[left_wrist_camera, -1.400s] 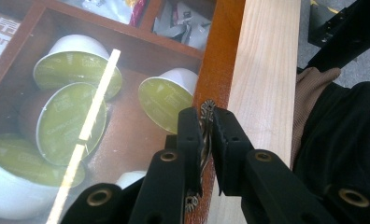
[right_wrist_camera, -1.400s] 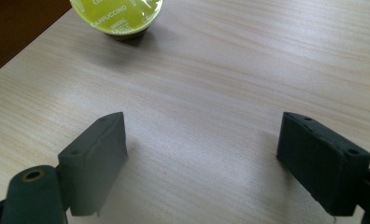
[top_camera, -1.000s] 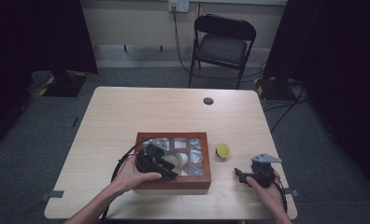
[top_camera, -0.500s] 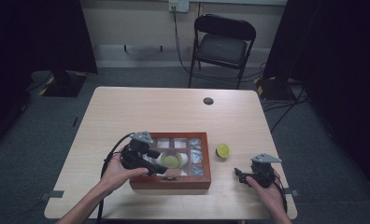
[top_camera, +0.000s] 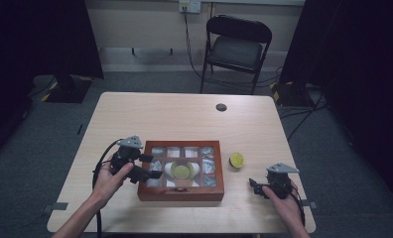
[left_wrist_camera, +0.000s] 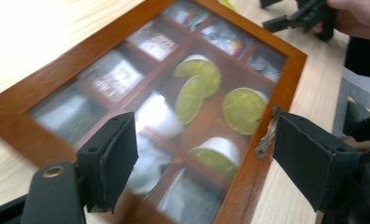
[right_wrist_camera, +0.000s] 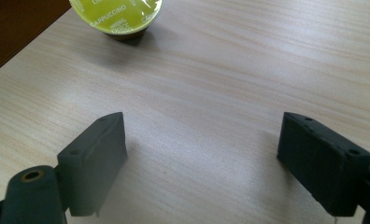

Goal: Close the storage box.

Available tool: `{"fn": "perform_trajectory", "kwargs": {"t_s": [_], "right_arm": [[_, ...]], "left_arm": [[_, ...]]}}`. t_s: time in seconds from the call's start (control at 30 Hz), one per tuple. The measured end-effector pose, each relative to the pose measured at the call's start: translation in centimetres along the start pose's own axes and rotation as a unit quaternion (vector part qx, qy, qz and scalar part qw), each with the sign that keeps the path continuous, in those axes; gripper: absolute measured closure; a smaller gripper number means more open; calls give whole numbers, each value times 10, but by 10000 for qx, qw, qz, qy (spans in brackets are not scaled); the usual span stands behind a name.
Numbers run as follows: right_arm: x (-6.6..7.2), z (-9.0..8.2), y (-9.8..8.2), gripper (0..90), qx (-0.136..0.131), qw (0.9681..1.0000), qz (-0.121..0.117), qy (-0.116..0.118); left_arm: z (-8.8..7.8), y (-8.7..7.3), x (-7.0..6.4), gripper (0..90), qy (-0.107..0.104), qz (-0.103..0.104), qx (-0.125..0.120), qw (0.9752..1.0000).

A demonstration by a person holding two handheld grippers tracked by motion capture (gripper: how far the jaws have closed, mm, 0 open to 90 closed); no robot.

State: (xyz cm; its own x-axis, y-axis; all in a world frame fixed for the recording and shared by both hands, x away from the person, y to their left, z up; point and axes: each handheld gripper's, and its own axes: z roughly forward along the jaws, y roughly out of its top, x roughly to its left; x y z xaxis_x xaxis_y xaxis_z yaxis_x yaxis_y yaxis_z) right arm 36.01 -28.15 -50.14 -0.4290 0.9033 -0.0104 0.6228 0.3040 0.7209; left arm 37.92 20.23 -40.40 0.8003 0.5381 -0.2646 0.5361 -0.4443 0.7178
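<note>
From above, the wooden box sits near the front of the bench, glass lid down, a green coffee capsule loose just to its right. The left claw hovers over the box's left edge, jaws just opened wide and gripping nothing; the right claw rests low on the bench, spread and empty.

Along the left claw, the box shows a hard frame, a small metal latch and capsules under glass. That looks stiff, fairly heavy and breakable, so the wooden rim is the place to grip.

Along the right claw, bare bench lies between the pads, with the capsule ahead: light, foil-topped, probably slippery, best pinched across its sides.
</note>
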Motion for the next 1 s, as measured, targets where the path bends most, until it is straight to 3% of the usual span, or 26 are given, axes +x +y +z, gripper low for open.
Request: {"fn": "perform_trajectory", "kwargs": {"t_s": [0.33,0.4,0.5,0.57,0.77,0.87,1.0], "right_arm": [[0,0,0,150,-1,10000,1,0],[0,0,0,148,0,10000,1,-3],[0,0,0,147,1,10000,4,-9],[0,0,0,147,0,10000,3,-13],[0,0,0,148,0,10000,7,-17],[0,0,0,148,0,10000,6,-16],[0,0,0,146,1,10000,8,-16]], "left_arm": [[-26,-28,21,205,529,-250,-235,9980],[-31,-33,23,206,747,-303,-256,9964],[-37,-42,31,205,891,-451,-242,9947],[-39,-49,37,206,869,-469,-349,9945],[-41,-67,51,206,1223,-745,-266,9893],[-41,-74,60,207,1420,-936,-240,9851],[-36,-85,73,211,1545,-1144,22,9813]]}}
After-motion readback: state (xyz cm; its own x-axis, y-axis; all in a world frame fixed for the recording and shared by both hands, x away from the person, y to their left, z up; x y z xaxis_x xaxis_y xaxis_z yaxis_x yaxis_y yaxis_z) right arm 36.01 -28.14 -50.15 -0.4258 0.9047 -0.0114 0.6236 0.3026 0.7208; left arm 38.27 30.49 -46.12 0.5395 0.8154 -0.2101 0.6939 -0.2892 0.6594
